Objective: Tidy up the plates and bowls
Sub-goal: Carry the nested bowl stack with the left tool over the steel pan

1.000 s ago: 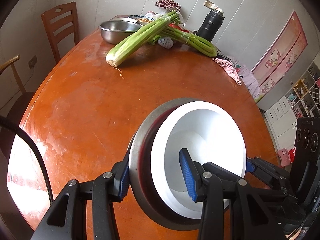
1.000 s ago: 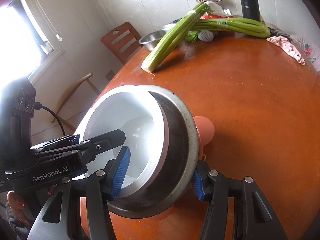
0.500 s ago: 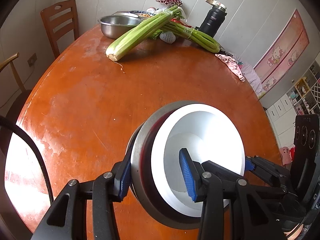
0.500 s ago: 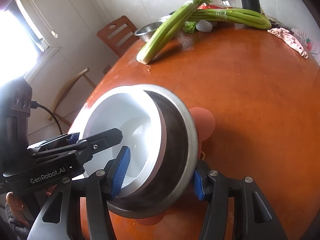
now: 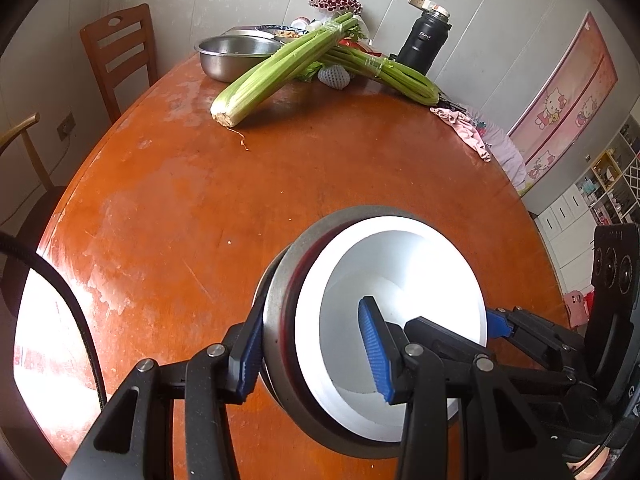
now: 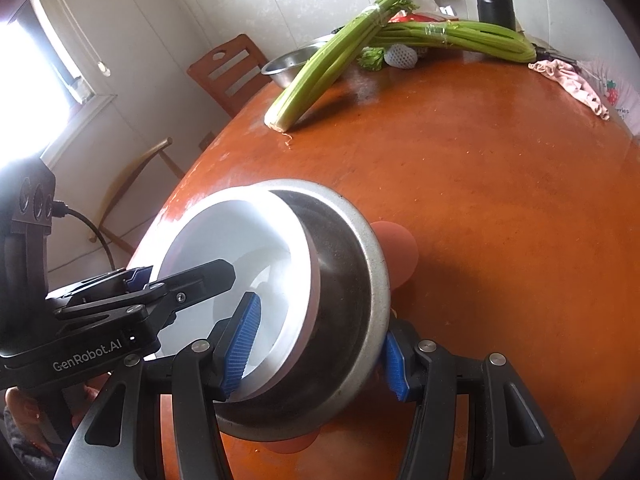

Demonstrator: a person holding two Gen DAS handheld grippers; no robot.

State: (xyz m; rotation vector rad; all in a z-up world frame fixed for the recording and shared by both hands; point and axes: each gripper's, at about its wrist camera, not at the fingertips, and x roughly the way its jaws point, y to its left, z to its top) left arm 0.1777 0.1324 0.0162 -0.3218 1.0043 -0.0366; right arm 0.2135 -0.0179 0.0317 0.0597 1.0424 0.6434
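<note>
Above table [image 5: 168, 216] — both tools still clamp bowl stack [image 5: 384, 320], unchanged.

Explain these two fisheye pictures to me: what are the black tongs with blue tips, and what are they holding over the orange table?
No robot arm: a person holds a pair of tongs in each hand, each with a camera looking along it. The left tongs and right tongs each clamp one side of the same stack: a white bowl nested in a steel bowl, with pink pieces showing beneath it. Each view also shows the other tongs. On the table beyond lie celery, another steel bowl, a black flask and a pink cloth.
</note>
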